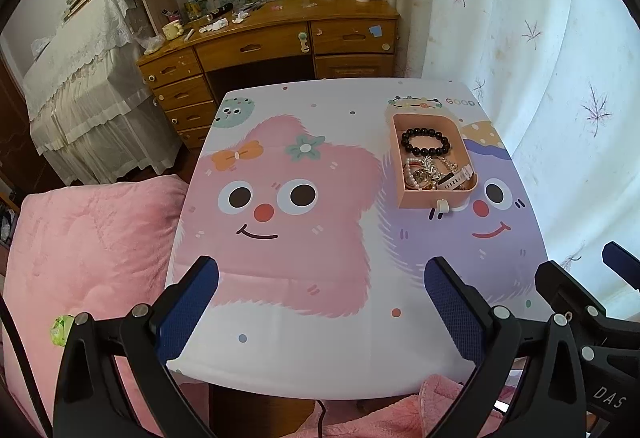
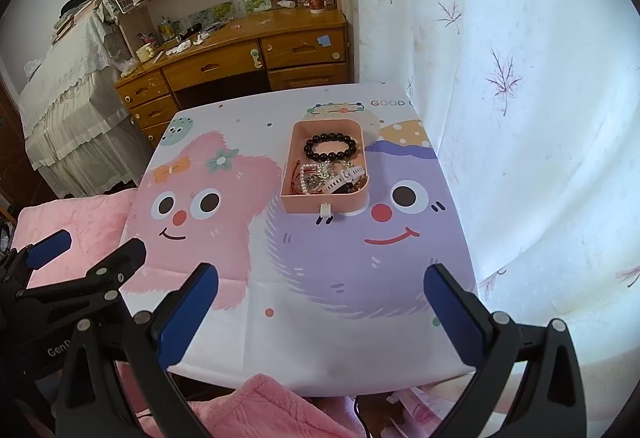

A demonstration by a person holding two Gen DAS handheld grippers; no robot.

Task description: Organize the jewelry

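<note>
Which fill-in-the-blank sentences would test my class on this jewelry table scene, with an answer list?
1. The black round-bead bracelet lies inside the peach-pink plastic ____.
2. The multicoloured flower-bead bracelet lies on the cartoon-print tablecloth, ____ the tray.
3. Both the left tongs and right tongs are ____ and hold nothing.

Answers: tray; outside; open

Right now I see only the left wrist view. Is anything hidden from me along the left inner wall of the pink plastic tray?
Observer: Yes. A thin red cord lies against the left wall of the pink plastic tray, beside the white pearl string.
Operator: I see only part of the right tool. Is it open?
Observer: The right tool is wide open and holds nothing. It is on the near side of the tray.
</note>
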